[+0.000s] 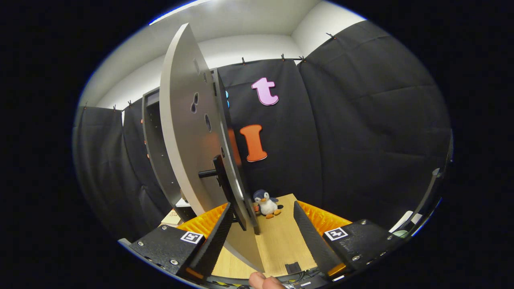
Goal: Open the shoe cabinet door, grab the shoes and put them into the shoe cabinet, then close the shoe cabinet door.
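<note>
Grey cabinet door ajar; tool fingers spread, empty.

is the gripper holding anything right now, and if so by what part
Nothing is held. The gripper is open; the lower edge of the cabinet door sits between its fingers, nearer one, with neither clearly pressing on it. The handle is beyond them.

- The door is pale grey, swung open and seen nearly edge-on, rising tall just ahead of the left finger, its lower edge reaching down between the fingers.
- A dark handle juts from its face, above the left fingertip.
- The cabinet, dark inside with a grey frame, stands behind the door, beyond the left finger.
</note>
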